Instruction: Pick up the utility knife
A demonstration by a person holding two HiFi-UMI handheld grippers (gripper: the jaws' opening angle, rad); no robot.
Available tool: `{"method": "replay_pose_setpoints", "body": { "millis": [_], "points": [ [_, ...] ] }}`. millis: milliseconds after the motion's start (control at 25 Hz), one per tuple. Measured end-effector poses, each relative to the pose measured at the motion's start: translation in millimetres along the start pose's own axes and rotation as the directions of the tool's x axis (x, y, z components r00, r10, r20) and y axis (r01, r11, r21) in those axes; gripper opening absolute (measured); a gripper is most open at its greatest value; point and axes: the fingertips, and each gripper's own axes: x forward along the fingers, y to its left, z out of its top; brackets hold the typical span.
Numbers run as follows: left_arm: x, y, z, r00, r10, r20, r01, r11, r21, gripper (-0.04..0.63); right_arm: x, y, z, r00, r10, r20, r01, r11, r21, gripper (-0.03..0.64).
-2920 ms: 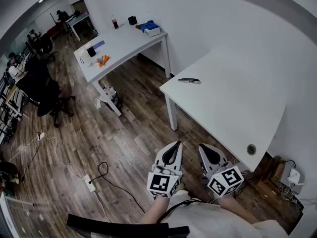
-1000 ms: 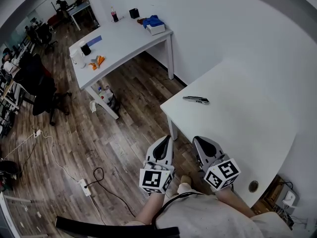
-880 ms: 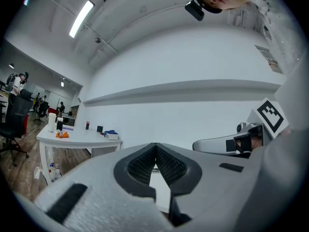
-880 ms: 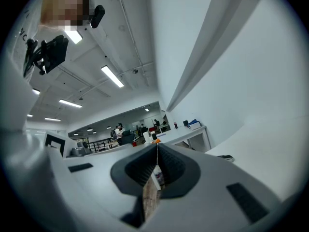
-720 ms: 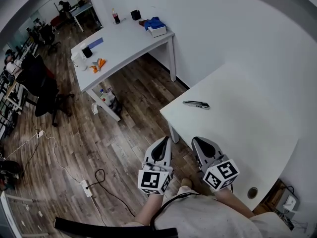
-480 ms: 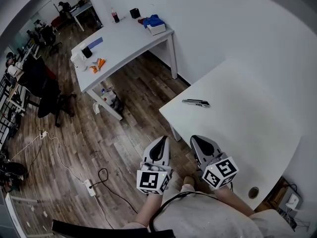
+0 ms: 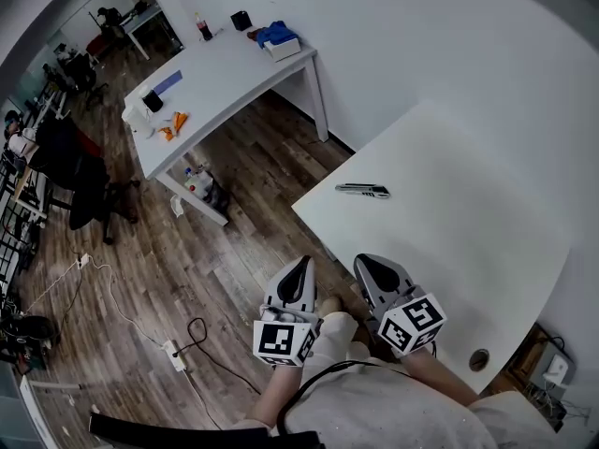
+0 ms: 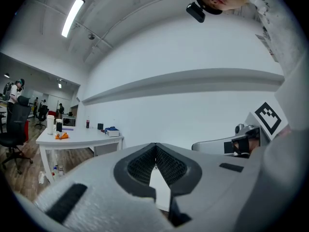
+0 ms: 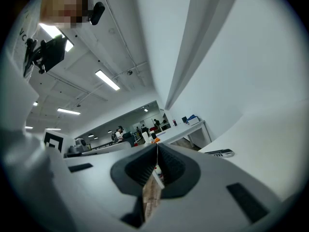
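Observation:
The utility knife [image 7: 363, 191], grey and black, lies flat near the left corner of the near white table [image 7: 468, 223]; in the right gripper view the knife [image 9: 218, 153] shows to the right of the jaws. My left gripper [image 7: 299, 266] is shut and empty, held over the floor beside the table's near edge. My right gripper [image 7: 368, 263] is shut too, with nothing between its jaws, its tip at the table's near edge, well short of the knife. Both point level. The left gripper [image 8: 155, 145] and the right gripper [image 9: 157, 146] show jaws meeting at the tips.
A second white table [image 7: 225, 73] stands farther off with a bottle, cups, an orange thing and a blue pile on it. Office chairs [image 7: 80, 171] and cables with a power strip [image 7: 173, 349] are on the wooden floor at the left. A wall runs behind both tables.
Both grippers have drifted a little down and toward the table edge, staying shut. The view has shifted slightly; the knife has not moved on the table.

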Motion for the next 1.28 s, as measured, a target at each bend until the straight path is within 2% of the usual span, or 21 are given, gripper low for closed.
{"method": "replay_pose_setpoints", "body": {
  "millis": [320,600,1080,1280],
  "points": [
    [42.6,4.4,4.7,0.998,-0.061,0.029,0.062,0.998,-0.024,0.006,12.7,-25.2,11.4,0.998,-0.06,-0.007,0.06,0.998,-0.027,0.009],
    [78.2,7.9,-8.3,0.987,-0.162,0.016,0.162,0.984,-0.068,0.006,37.7,-49.6,14.3,0.994,-0.11,-0.028,0.109,0.993,-0.038,0.008],
    [132.5,68.8,-16.9,0.985,-0.173,-0.005,0.172,0.98,-0.097,0.006,99.2,-79.1,15.2,0.983,-0.174,-0.056,0.172,0.984,-0.037,0.009],
    [152.1,84.4,-21.1,0.979,-0.203,-0.007,0.201,0.974,-0.102,0.006,117.3,-92.0,8.3,0.975,-0.203,-0.088,0.198,0.979,-0.054,0.008]
  ]
}}
